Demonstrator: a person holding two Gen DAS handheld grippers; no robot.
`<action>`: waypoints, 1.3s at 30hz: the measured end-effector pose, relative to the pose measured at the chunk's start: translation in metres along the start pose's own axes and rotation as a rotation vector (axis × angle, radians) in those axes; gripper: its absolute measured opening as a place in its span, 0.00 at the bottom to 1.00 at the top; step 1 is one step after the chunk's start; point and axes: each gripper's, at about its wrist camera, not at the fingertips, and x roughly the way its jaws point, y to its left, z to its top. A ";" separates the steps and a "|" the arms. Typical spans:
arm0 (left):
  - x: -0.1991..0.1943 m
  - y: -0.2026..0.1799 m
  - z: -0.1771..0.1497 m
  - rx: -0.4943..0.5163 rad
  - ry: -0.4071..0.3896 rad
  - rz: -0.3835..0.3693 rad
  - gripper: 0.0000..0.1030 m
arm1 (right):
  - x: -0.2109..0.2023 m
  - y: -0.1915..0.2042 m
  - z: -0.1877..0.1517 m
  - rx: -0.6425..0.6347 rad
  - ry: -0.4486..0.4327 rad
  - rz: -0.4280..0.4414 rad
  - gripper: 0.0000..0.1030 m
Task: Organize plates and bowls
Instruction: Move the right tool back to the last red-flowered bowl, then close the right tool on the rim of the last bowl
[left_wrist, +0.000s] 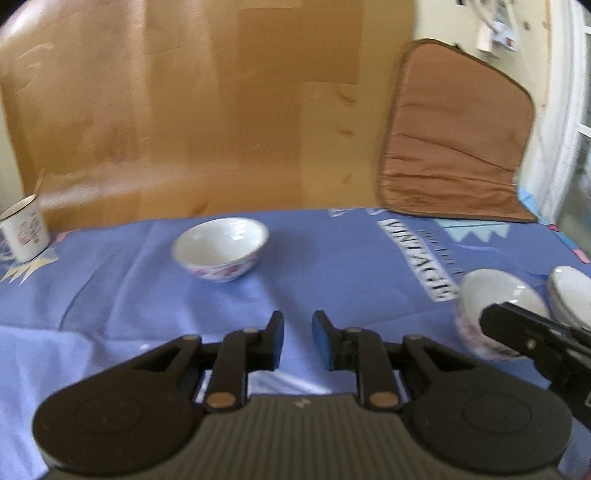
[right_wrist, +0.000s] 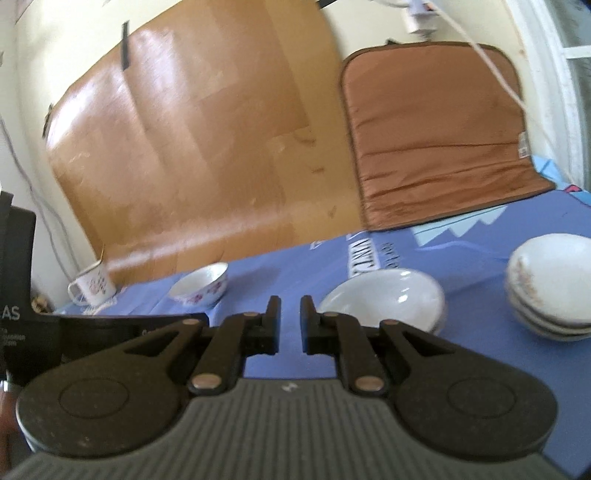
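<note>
Both wrist views low over blue-clothed counter, facing wall at 12 o'clock; both share floral bowl, mug.

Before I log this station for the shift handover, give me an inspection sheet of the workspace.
Surface: blue printed cloth, wrinkled.
Job's things: floral bowl standing alone; white bowl mid-table; stack of dishes at right.
Clutter: enamel mug at far left.
Grippers: left gripper and right gripper both open, holding nothing.
Cables: white cord hanging across the cushion.
Surroundings: brown cushion and cardboard sheet leaning on the wall.
</note>
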 end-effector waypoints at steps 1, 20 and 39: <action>0.000 0.008 -0.002 -0.010 -0.003 0.012 0.23 | 0.002 0.004 -0.001 -0.006 0.009 0.005 0.15; 0.012 0.152 -0.034 -0.208 -0.050 0.260 0.29 | 0.055 0.071 -0.013 -0.084 0.181 0.113 0.25; 0.009 0.172 -0.040 -0.308 -0.100 0.200 0.29 | 0.199 0.068 0.058 0.116 0.400 -0.036 0.35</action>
